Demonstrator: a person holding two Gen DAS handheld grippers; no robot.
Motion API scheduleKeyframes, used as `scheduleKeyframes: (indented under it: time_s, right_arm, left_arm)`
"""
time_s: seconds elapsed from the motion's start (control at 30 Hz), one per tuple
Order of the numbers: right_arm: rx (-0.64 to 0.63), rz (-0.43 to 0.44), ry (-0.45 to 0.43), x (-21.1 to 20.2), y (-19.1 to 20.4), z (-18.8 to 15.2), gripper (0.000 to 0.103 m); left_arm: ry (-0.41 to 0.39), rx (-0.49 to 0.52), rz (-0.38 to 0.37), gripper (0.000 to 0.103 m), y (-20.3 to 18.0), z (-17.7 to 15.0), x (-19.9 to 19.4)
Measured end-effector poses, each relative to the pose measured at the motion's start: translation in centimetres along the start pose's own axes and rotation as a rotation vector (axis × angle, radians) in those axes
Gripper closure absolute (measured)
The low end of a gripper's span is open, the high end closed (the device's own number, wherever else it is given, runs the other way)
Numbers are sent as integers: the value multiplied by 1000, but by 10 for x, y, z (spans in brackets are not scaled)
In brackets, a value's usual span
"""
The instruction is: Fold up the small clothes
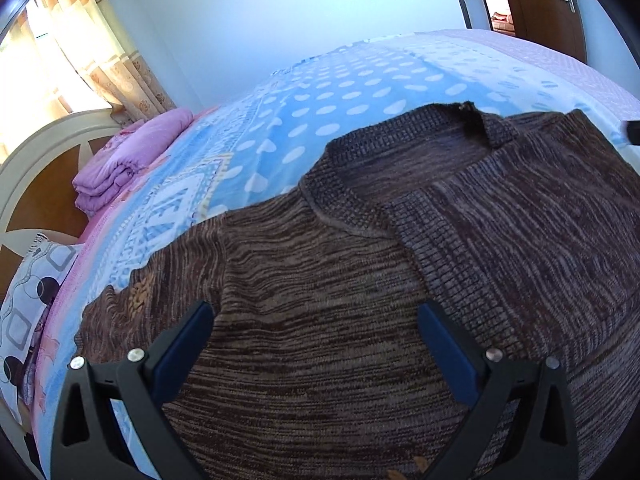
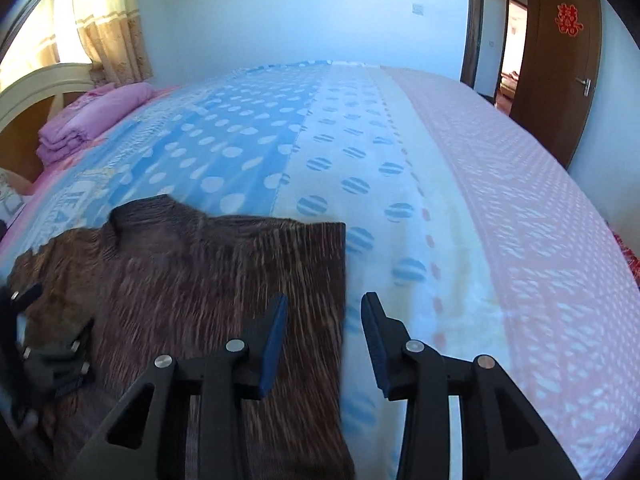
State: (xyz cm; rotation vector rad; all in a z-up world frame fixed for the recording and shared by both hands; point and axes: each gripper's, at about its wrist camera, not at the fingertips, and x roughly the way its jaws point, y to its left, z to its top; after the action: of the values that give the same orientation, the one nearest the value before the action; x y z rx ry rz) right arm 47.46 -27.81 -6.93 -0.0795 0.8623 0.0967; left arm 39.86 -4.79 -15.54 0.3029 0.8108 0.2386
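Observation:
A brown knitted sweater (image 1: 340, 280) lies flat on the bed, collar away from me, its right side folded in over the body. It also shows in the right wrist view (image 2: 200, 280) with a straight right edge. My left gripper (image 1: 316, 320) is open wide and empty, just above the sweater's chest. My right gripper (image 2: 324, 320) is open and empty, straddling the sweater's right edge, one finger over the knit and one over the bedspread. The left gripper (image 2: 36, 344) shows at the left edge of the right wrist view.
The blue polka-dot bedspread (image 2: 360, 152) covers the bed, with a pink band on the right. A folded purple blanket (image 1: 132, 156) and a patterned pillow (image 1: 28, 300) lie by the headboard (image 1: 44, 152). A brown door (image 2: 560, 72) stands open at the right.

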Motion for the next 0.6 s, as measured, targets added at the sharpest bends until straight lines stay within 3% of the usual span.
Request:
scheduleKeyframes:
  time_s: [0.13, 0.2, 0.23, 0.3, 0.5, 0.6]
  right_arm:
    - [57, -134, 98, 37, -21, -14, 64]
    - [124, -145, 83, 31, -41, -25, 64]
    - [114, -188, 88, 27, -46, -29, 65]
    - [108, -192, 74, 9, -54, -41, 65]
    - [102, 67, -24, -64, -37, -72, 65]
    - [30, 136, 25, -67, -17, -94, 65]
  left_arm:
    - [24, -40, -39, 0, 7, -1, 6]
    - [28, -44, -46, 0, 7, 0, 8]
    - [26, -47, -47, 0, 7, -1, 7]
    - [25, -52, -53, 0, 8, 0, 8]
    - [26, -60, -58, 0, 8, 0, 9]
    - [26, -55, -54, 0, 7, 0, 9]
